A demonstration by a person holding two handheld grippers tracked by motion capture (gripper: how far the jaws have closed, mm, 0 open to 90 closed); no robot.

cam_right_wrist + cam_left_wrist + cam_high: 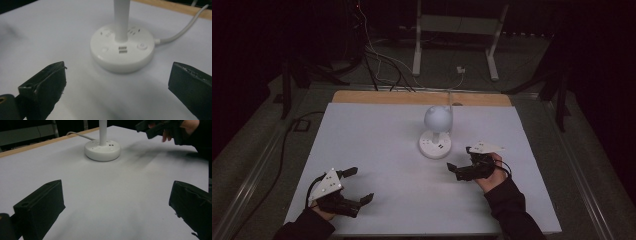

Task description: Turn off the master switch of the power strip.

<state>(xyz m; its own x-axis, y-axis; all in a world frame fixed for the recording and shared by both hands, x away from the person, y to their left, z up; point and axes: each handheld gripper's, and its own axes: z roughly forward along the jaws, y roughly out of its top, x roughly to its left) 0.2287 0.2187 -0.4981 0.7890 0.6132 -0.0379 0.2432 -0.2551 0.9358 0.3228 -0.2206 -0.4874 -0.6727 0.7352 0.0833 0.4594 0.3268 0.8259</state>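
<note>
High view: white table [377, 150] carries desk lamp [436, 131] at centre-back, round base flat, stem upright, dome head dark, likely off. Cable [182, 30] runs off rear edge toward floor, so slack stays clear of hands. Right gripper [460, 161] near base, jaws spread wide, aimed at base top, probably lining up on round button [141, 46]. Left gripper [359, 185] well apart at front-left, jaws also spread, holding nothing, seemingly parked in reserve.

The lamp [122, 47] loses its head past the top edge in both gripper views.
</note>
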